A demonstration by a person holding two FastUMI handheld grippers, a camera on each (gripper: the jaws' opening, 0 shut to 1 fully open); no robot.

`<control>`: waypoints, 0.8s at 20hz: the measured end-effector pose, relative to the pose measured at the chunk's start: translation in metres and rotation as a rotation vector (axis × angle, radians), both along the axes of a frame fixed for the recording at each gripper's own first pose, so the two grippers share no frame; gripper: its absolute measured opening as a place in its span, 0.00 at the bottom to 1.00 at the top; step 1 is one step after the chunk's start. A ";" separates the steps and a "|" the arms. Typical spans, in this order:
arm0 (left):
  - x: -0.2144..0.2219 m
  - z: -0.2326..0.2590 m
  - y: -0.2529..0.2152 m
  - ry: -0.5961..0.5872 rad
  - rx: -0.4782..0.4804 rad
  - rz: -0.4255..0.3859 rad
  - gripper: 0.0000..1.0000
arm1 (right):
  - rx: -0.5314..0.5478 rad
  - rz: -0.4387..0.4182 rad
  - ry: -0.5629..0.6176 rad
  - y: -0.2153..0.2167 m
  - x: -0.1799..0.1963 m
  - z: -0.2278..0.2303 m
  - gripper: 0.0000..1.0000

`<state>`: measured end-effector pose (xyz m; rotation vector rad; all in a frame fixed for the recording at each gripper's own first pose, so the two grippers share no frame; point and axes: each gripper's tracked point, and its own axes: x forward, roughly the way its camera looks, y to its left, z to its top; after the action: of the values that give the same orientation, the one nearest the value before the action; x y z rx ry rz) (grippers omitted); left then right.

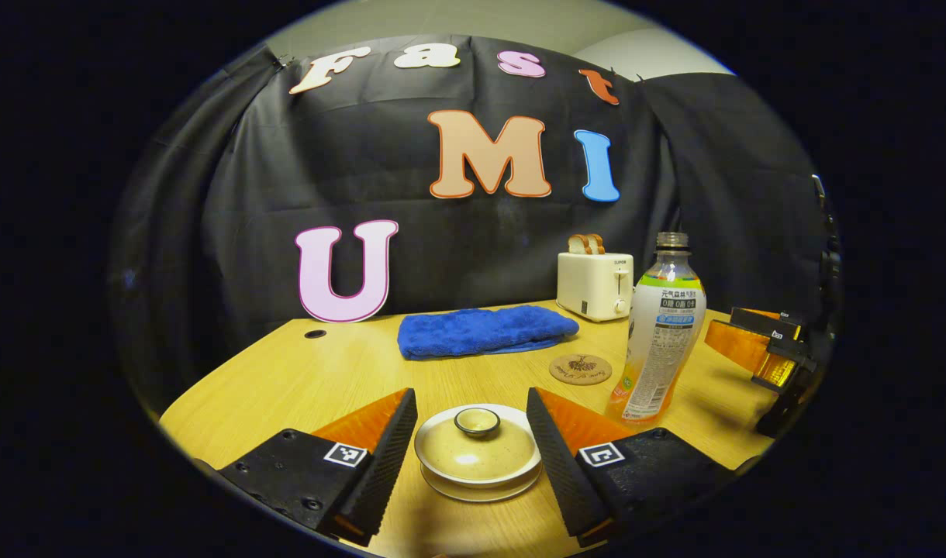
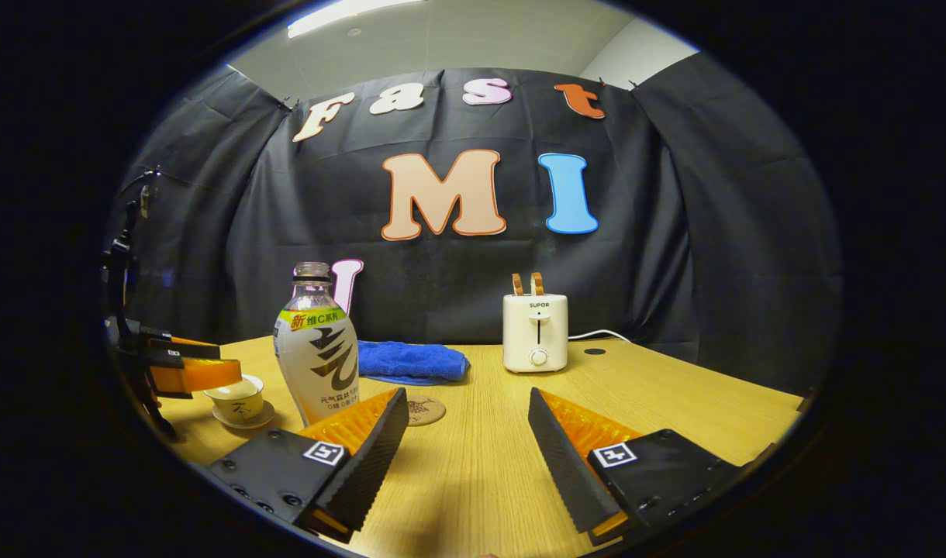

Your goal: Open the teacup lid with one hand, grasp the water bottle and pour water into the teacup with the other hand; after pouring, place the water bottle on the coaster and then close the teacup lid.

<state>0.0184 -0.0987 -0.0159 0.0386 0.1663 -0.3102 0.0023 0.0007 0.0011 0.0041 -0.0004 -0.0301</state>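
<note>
- Left gripper view: my left gripper [image 1: 471, 434] is spread wide around the lidded teacup [image 1: 478, 453], touching nothing; closing off-centre could skid the lid [image 1: 477, 444].
- Right gripper view: my right gripper [image 2: 467, 438] gapes, holding nothing, bottle [image 2: 316, 346] left of it; a careless sweep could topple the uncapped bottle.

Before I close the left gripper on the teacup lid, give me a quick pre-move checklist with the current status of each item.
1. Left gripper open, a finger on either side of the lid: ok.
2. Lid seated on the teacup, knob up: ok.
3. Fingers low enough to catch the knob: cannot tell.
4. Water bottle upright, uncapped, standing apart from the cup: ok.
5. Right gripper open but with nothing between its fingers; bottle sits off to its left: not ok for pouring yet.
6. Coaster free for the bottle: ok.
</note>
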 end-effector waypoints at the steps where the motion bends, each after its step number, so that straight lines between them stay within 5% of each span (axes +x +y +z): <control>1: 0.000 0.000 -0.002 0.001 0.008 -0.004 0.81 | 0.000 0.000 0.000 0.000 0.000 0.000 0.96; 5: -0.001 -0.002 -0.006 0.000 0.038 -0.023 0.67 | 0.000 -0.004 0.000 -0.001 0.000 0.000 0.96; 8: 0.001 -0.004 -0.005 0.005 0.046 -0.020 0.47 | 0.000 -0.004 -0.002 -0.001 0.000 0.000 0.96; 16: 0.002 -0.008 -0.006 -0.004 0.104 -0.045 0.29 | 0.000 -0.010 0.001 -0.002 0.000 0.000 0.99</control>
<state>0.0203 -0.1045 -0.0243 0.1464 0.1776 -0.3464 0.0022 -0.0012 0.0010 0.0038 0.0005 -0.0404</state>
